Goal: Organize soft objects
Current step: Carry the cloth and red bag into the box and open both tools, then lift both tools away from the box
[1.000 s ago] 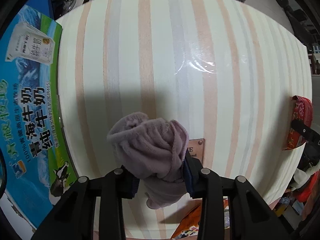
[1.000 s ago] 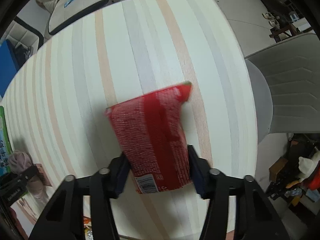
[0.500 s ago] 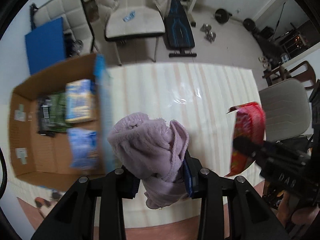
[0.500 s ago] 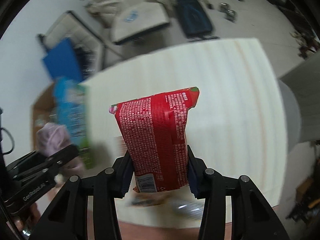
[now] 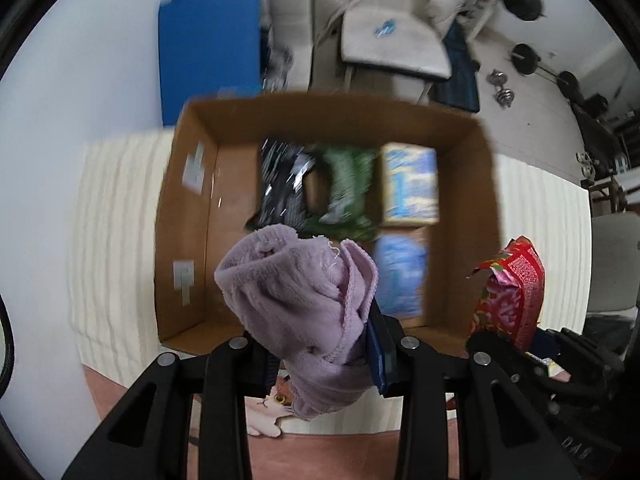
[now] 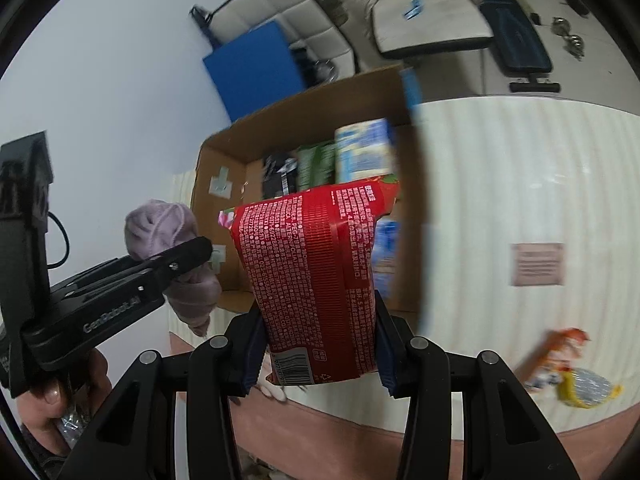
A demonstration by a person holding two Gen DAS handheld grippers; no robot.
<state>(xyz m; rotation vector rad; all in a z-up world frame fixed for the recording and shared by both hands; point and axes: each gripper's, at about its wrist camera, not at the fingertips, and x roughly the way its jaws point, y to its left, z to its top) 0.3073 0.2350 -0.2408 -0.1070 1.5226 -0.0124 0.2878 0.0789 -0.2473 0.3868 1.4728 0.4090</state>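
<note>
The left gripper [image 5: 320, 356] clamps a bunched lilac towel [image 5: 298, 300] above the open cardboard box [image 5: 188, 216]; the right gripper [image 6: 318, 354] pinches a red snack bag [image 6: 320, 280] beside it, over the striped table [image 6: 520, 184].

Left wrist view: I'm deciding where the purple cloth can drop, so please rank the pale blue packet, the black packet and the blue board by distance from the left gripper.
1. Pale blue packet, in the cardboard box's near right part, closest to the left gripper.
2. Black packet, farther back in the box.
3. Blue board, beyond the box against the wall.
</note>
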